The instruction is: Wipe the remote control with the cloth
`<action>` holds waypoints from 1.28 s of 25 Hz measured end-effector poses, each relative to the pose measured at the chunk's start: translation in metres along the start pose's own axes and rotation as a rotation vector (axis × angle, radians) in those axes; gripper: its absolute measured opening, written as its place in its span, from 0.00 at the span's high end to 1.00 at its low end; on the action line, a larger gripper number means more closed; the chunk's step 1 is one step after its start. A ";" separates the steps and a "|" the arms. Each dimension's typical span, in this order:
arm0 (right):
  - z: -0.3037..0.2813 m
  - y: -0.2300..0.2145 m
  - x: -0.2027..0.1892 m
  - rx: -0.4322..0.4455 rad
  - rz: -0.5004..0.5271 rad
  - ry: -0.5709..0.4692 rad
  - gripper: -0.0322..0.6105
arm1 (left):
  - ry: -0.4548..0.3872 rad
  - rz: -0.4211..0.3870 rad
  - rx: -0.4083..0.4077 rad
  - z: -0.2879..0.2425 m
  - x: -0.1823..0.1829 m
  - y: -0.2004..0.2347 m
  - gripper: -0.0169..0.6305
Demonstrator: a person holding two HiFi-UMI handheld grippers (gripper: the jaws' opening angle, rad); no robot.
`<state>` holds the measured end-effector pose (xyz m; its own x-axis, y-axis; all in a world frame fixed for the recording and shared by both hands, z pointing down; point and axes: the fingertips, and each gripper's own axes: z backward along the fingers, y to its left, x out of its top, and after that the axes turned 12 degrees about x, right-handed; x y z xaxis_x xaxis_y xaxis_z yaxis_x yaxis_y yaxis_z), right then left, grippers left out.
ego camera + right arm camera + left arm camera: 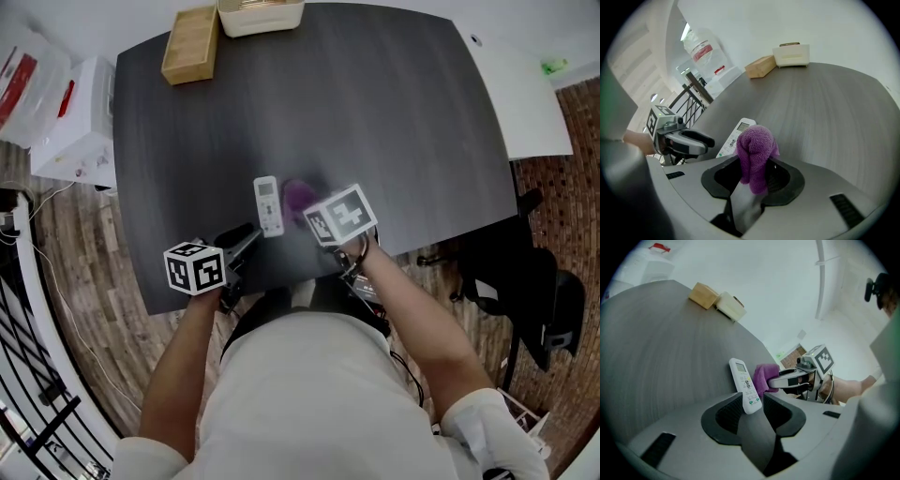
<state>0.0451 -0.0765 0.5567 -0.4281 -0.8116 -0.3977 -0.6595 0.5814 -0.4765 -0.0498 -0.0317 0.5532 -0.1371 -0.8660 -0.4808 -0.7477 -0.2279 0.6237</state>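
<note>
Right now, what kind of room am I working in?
Probably an office or meeting room: a large dark table, a black office chair beside it, a wood-plank floor, and what looks like a water-cooler bottle off to one side.

**Camera layout: one overhead, two riding on the jaws.**
The head view looks steeply down from above the person and takes in the whole tabletop point(394, 122). The left gripper point(752, 399) view sits low and close behind its jaws, facing across toward the right gripper point(754, 161). The right gripper view faces back the opposite way. All three views share the remote control point(268, 205), the cloth point(297, 195) and the wooden box point(190, 44) at the far edge.
</note>
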 end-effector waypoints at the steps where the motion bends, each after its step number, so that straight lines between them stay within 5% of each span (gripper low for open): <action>1: 0.006 -0.001 -0.001 -0.001 -0.009 -0.013 0.75 | -0.014 0.009 -0.003 0.005 0.001 -0.001 0.76; 7: 0.044 -0.005 -0.002 -0.010 -0.061 -0.139 0.75 | -0.145 0.104 -0.089 0.042 0.020 -0.016 0.77; 16: 0.112 0.013 0.016 -0.014 -0.096 -0.451 0.75 | -0.395 0.223 -0.306 0.111 0.057 -0.055 0.93; 25: 0.171 0.055 0.025 -0.036 -0.110 -0.680 0.75 | -0.499 0.135 -0.441 0.163 0.079 -0.095 0.94; 32: 0.215 0.091 0.017 -0.076 0.016 -0.728 0.75 | -0.510 0.080 -0.537 0.195 0.068 -0.132 0.94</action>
<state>0.1104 -0.0250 0.3381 0.0637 -0.5432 -0.8372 -0.7093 0.5655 -0.4209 -0.0867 0.0261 0.3181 -0.5601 -0.6048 -0.5661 -0.3204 -0.4720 0.8213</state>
